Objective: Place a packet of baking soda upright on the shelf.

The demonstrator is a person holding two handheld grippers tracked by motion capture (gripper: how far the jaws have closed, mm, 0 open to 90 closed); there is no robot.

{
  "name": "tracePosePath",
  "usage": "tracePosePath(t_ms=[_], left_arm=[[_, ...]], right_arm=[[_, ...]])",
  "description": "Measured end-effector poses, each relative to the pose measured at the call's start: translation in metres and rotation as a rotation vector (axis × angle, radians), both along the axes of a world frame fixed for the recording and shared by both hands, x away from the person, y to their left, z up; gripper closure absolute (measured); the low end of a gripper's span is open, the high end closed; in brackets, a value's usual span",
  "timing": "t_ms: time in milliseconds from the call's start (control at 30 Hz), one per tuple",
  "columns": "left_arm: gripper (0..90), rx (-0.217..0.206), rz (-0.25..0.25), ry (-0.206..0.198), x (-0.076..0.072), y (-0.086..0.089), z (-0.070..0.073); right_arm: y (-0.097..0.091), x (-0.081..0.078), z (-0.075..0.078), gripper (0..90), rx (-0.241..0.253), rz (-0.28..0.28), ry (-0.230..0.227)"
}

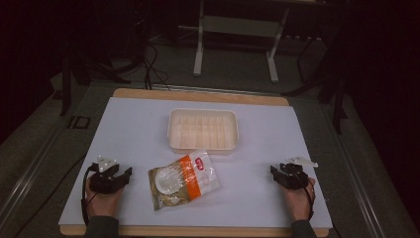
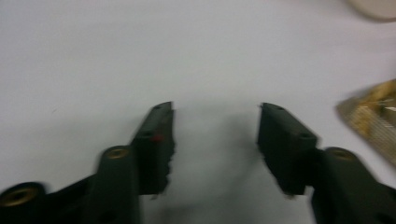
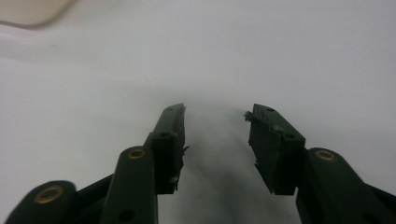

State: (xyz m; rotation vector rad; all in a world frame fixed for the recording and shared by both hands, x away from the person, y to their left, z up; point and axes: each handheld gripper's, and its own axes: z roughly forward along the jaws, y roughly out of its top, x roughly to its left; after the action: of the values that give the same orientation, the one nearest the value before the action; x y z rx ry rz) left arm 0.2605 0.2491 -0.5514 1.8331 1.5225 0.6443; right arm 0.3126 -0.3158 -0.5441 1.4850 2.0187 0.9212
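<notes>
I see a shiny plastic bag [image 1: 183, 180] lying flat on the white tabletop [image 1: 129, 134], near the front edge and in the middle. The bag is crinkly and see-through, with an orange stripe and a round white thing inside. Just behind it sits a white plastic tray [image 1: 203, 130], a box shape with rounded corners and low walls. My left gripper [image 1: 119, 177] rests at the near left, a little way from the bag. Its black, blocky jaws are spread apart with bare tabletop between them, and the bag's corner [image 2: 371, 116] shows off to the right. My right gripper [image 1: 277, 173] rests at the near right, well apart from the bag. Its jaws are spread wide too, holding nothing. Both grippers look hard and dull black, with small brass rings.
</notes>
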Motion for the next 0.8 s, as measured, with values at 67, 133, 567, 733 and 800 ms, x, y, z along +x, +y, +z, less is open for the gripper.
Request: tracePosePath(t_ms=[67,133,567,733,800], left_arm=[[51.4,-0.019,-0.014,-0.008,-0.001,0.004,0.001],[55.6,-0.033,-0.016,-0.011,-0.001,0.006,0.001],[53.6,-0.044,-0.054,-0.040,-0.003,0.005,0.003],[51.6,-0.046,-0.052,-0.046,-0.003,0.006,0.004],[50.9,-0.051,-0.051,-0.046,-0.003,0.008,0.004]], right_arm=[[0.002,-0.001,0.003,56.8,0.013,0.009,0.000],[0.003,-0.002,0.004,56.9,0.032,0.022,-0.011],[0.004,-0.004,0.011,64.1,0.112,0.023,0.021],[0.010,-0.006,0.014,64.7,0.127,0.045,0.039],[0.014,-0.007,0.014,64.6,0.112,0.063,0.036]])
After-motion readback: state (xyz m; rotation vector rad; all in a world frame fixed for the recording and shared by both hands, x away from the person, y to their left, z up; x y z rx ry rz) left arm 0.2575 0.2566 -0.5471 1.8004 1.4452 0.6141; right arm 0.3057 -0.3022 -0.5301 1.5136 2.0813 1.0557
